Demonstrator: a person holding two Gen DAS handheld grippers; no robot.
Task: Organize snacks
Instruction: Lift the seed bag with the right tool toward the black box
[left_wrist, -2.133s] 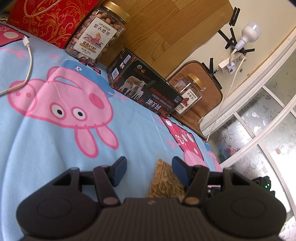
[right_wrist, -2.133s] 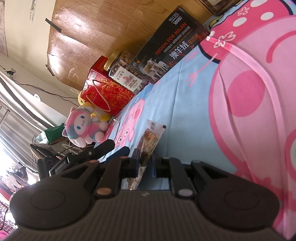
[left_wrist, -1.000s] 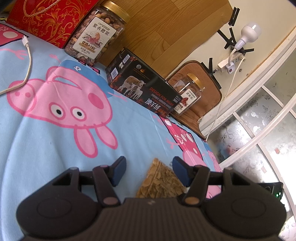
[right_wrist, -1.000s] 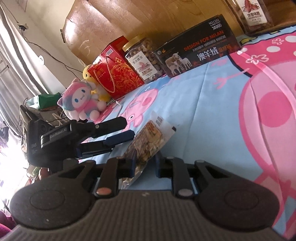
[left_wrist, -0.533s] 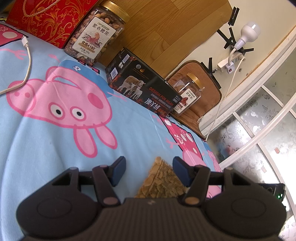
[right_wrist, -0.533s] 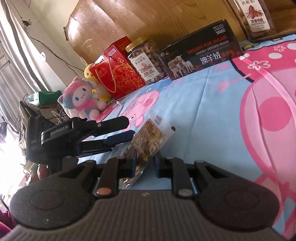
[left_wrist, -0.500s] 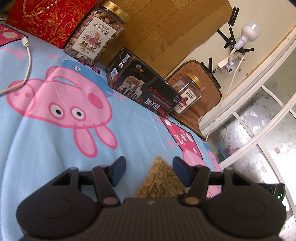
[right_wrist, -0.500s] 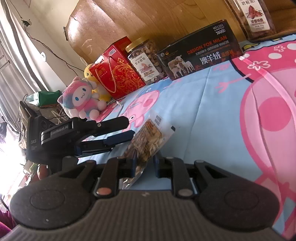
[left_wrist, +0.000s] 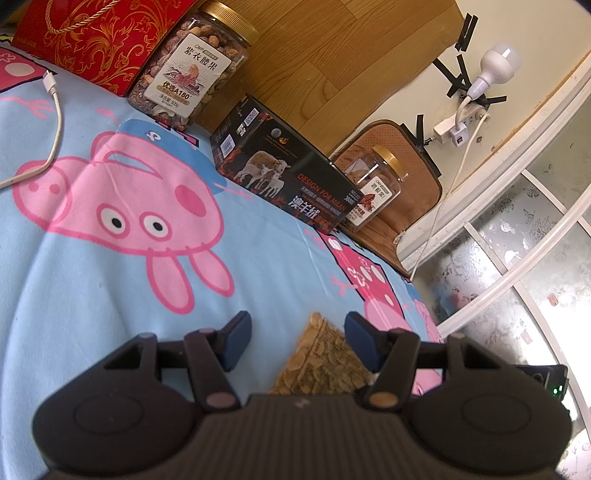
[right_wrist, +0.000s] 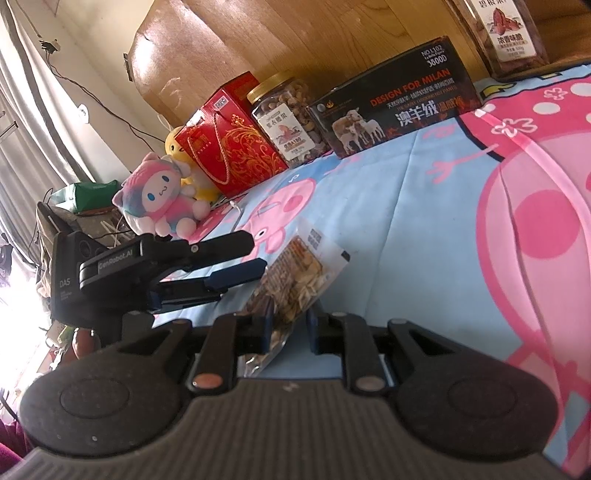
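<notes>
Holding: the right tongs are clamped on the lower end of a clear plastic snack bag full of tan nut pieces, which sticks up tilted above the bed sheet.
Left tongs: wide apart, gripping nothing; the snack bag shows between the blue pads, nearer the right pad, and I can't tell if it touches it.
Seen from the right: the left tongs sit just beside the bag, on its left.
Bed: light blue sheet with pink cartoon pigs.
Back row along the wooden headboard: red gift box with gold swirls, clear gold-lidded jar of mixed nuts, long black box with sheep on it, smaller clear gold-lidded jar.
Also there: white charging cable on the sheet, pink-and-blue plush toy beside the red box.
</notes>
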